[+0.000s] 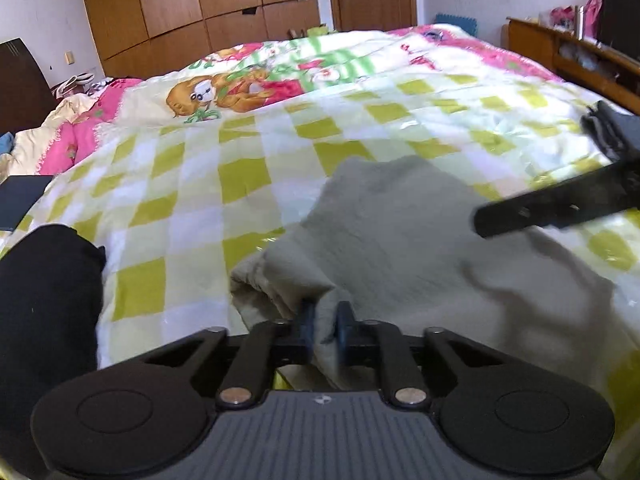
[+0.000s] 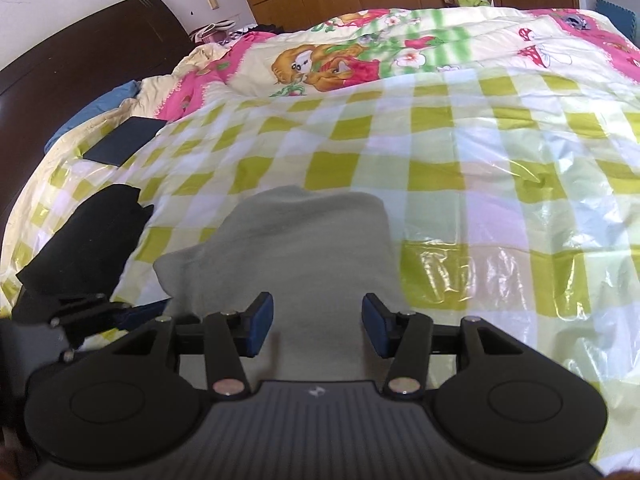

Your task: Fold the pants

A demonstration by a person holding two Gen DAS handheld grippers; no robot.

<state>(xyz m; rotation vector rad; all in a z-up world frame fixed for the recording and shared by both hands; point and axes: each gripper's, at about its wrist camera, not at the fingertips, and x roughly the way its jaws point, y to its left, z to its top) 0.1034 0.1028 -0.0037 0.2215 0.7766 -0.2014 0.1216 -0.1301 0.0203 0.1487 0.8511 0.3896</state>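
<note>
Grey pants [image 1: 400, 236] lie on the checked plastic sheet [image 1: 192, 184] on the bed. My left gripper [image 1: 326, 326] is shut on a fold of the pants at their near edge. My right gripper [image 2: 318, 326] is open and empty, its blue pads [image 2: 262, 320] either side of the pants [image 2: 304, 240] near their close end. The right gripper also shows blurred in the left wrist view [image 1: 560, 208], above the right part of the pants. The left gripper shows in the right wrist view [image 2: 92, 312] at the lower left.
A black garment [image 2: 88, 248] lies left of the pants, also in the left wrist view [image 1: 44, 304]. A dark flat tablet-like item [image 2: 122, 140] lies further left. A cartoon quilt [image 2: 360, 56] covers the far bed. Wooden wardrobes [image 1: 208, 4] stand behind; a wooden shelf [image 1: 576, 52] is right.
</note>
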